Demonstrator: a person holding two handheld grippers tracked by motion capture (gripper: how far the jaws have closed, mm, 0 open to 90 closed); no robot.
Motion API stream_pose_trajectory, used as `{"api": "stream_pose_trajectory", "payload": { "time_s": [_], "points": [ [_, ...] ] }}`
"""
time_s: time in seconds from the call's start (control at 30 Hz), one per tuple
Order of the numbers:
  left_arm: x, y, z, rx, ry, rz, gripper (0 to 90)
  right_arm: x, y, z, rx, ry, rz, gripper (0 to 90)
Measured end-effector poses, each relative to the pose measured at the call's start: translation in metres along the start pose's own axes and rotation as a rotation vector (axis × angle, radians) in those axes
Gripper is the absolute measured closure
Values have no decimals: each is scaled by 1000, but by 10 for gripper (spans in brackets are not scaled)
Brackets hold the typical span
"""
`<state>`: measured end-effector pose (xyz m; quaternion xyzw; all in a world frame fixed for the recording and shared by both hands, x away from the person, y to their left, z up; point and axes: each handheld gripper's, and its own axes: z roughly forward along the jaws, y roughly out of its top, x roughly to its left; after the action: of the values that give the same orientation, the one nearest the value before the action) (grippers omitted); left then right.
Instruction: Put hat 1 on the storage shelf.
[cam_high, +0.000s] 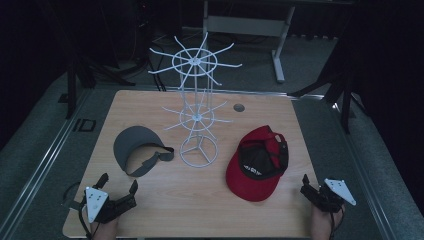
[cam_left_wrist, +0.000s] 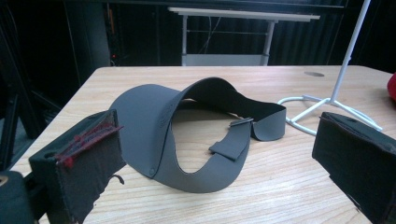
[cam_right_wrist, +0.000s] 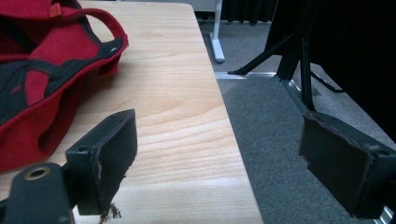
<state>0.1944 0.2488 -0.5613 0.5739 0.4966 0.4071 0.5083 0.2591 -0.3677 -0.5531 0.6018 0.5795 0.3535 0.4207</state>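
High view, grey visor (cam_high: 137, 148) flat on table, red cap (cam_high: 257, 161) upturned

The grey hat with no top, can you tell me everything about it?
The grey visor is a plain, matte sun visor: a wide curved brim and a thin strap looping behind, its ends overlapped. It lies on the wooden table, left of the white wire stand, its strap end close to the stand's base. Nothing grips it; the open left gripper sits near it.

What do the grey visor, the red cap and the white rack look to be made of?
Grey visor: matte, smooth sheet holding its curve, likely foam or rubbery plastic. Red cap: woven fabric with black inner seam tape. White rack: thin rods, probably white-coated metal wire.
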Motion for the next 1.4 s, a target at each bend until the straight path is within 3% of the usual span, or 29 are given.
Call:
{"api": "stream_pose_trajectory", "payload": {
  "time_s": [0.23,0.47,0.67,0.77,0.9,1.1,1.23,1.4],
  "points": [
    [-1,-1,2,28,-13,5,20,-1,0,1,15,9,3,115],
    [-3,1,1,14,-19,-4,20,-2,1,2,21,28,8,114],
    [-8,2,-1,5,-57,4,20,1,2,1,37,61,7,136],
    [-11,1,0,13,-85,-9,20,2,10,-4,64,126,45,142],
    [-14,2,0,10,-104,-2,20,9,24,-11,25,131,-4,141],
    [-19,2,1,18,-142,-11,20,19,46,-12,21,137,-60,154],
    [-24,3,1,21,-165,7,20,24,59,-10,17,154,-49,176],
    [-26,2,1,22,-184,-11,20,28,70,-9,13,179,-39,178]
  ]
}}
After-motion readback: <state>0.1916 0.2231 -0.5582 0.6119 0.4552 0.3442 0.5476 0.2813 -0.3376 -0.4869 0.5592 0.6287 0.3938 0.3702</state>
